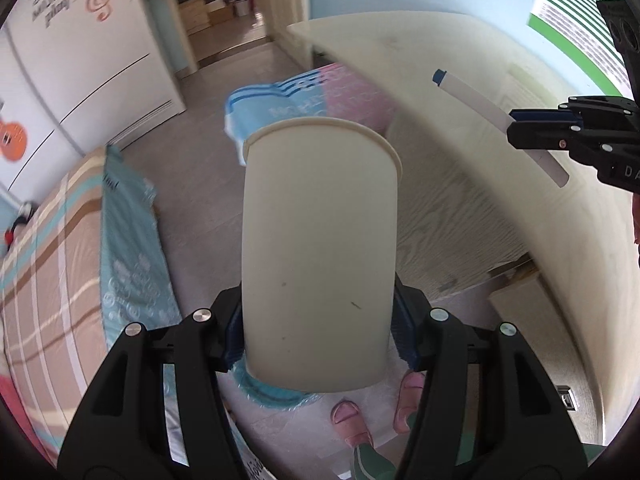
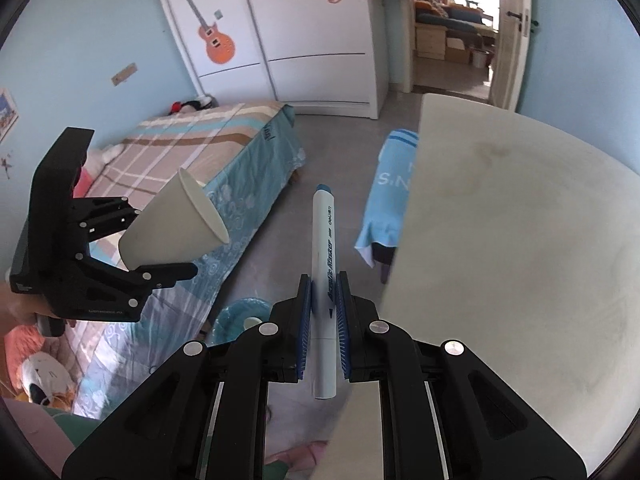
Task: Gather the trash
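The left claw (image 1: 320, 344) gripped a paper cup (image 1: 320, 248); the right claw (image 2: 323, 320) was clamped on a marker (image 2: 323, 264) beside the worktop (image 2: 520, 240).

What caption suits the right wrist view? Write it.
Right gripper holds a marker; left gripper holds a cup.

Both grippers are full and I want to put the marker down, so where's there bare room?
The desk top looks bare across its whole visible span, from the corner near the doorway to the near edge. The grey floor between bed and desk is open too. It is crowded at the desk's left edge, where a blue cloth hangs.
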Tool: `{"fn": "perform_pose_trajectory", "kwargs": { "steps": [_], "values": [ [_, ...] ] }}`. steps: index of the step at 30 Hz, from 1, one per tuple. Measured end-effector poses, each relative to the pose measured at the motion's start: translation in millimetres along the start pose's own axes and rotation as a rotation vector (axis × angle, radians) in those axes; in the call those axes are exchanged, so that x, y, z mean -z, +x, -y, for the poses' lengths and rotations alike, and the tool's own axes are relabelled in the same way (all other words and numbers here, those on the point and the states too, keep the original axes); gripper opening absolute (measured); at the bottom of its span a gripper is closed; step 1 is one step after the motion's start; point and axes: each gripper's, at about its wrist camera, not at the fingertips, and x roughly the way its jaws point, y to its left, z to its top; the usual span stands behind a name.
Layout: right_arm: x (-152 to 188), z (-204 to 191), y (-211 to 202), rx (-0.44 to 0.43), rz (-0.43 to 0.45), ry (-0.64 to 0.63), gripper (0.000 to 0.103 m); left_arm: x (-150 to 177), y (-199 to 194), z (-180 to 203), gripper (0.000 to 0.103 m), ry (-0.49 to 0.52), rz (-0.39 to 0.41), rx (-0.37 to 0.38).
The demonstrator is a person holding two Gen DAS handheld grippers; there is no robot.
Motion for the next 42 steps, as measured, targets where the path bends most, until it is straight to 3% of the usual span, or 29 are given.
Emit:
{"fn": "perform_pose_trajectory", "kwargs": {
  "steps": [7, 14, 23, 30, 37, 42],
  "values": [
    [-27, -72, 66, -0.129, -0.079, -0.101, 0.013, 62, 4, -64, 0.055, -0.148, -0.084, -0.060],
    [-14, -136, 148, -0.224, -0.209, -0.125, 0.013, 124, 33, -107, 0.055, -0.257, -0.186, -0.074],
    [67, -161, 295, -0.260, -0.443, 0.036, 0.013, 205, 141, -143, 0.056, -0.317, -0.343, -0.024],
    [136, -165, 402, -0.244, -0.571, 0.112, 0.013, 244, 235, -151, 0.056, -0.295, -0.438, -0.001],
    [180, -158, 470, -0.220, -0.638, 0.178, 0.014, 268, 309, -144, 0.057, -0.274, -0.519, 0.050],
    [194, -152, 493, -0.221, -0.637, 0.210, 0.017, 272, 327, -135, 0.057, -0.254, -0.533, 0.053]
  ]
}}
